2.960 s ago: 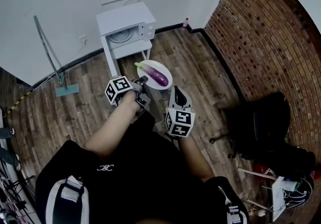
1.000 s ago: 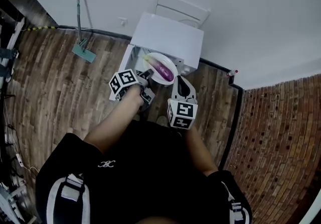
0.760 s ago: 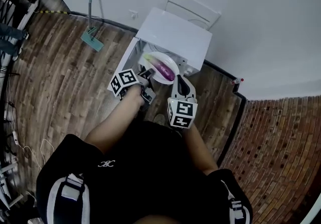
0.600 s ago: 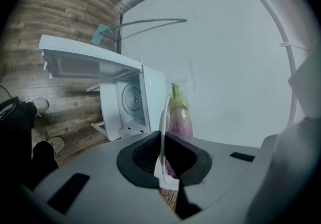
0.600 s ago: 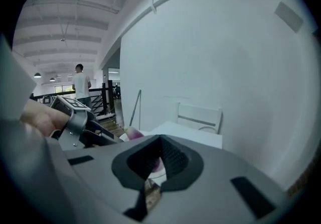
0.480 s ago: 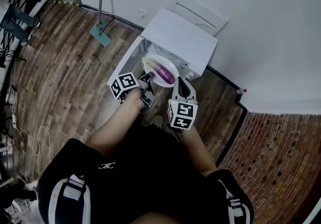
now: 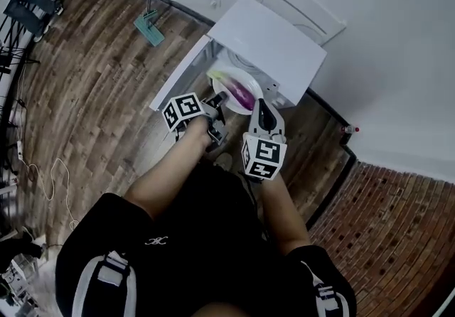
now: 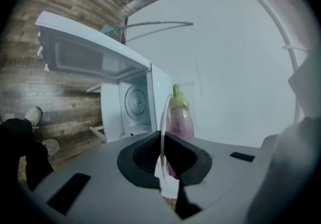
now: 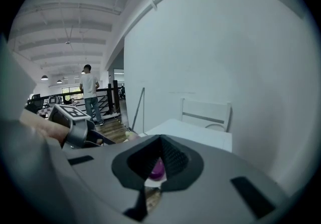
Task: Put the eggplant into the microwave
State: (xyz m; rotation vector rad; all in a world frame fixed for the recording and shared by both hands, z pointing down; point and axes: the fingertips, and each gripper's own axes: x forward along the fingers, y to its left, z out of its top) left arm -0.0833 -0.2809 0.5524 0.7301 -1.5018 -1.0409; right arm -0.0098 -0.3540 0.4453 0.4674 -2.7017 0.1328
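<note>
**Eggplant on plate, both grippers clamped, at the open microwave**

We are standing right in front of the microwave [image 7: 274,42], looking steeply down on its white top. Its door [image 7: 181,70] is hanging wide open toward the left of the head view. In the left gripper view the cavity is showing, with the round turntable [image 8: 135,102] at the back.

We are holding a white plate [image 7: 243,78] between the two grippers, level with the front of the opening. It is sitting just outside the cavity, not inside it.

- The eggplant [image 7: 238,93] is lying across the plate. Its green stem end is pointing toward the door side and its purple body toward the right.
- The left gripper [image 7: 219,99] is biting the plate's near-left rim. Its view is showing the rim edge-on, pinched between the jaws, which are standing narrow, with the eggplant just beyond.
- The right gripper [image 7: 261,106] is gripping the near-right rim. Its jaws are also standing nearly together, with white rim and a patch of purple showing between them.

Surroundings:
- A white chair [image 7: 302,6] is standing against the wall behind the microwave.
- A mop [image 7: 149,20] is leaning at the wall to the left, on the wood floor [image 7: 85,95].
- A person [image 9: 90,92] is standing far off in the right gripper view.
- Our own shoes [image 8: 32,115] are showing low in the left gripper view.
</note>
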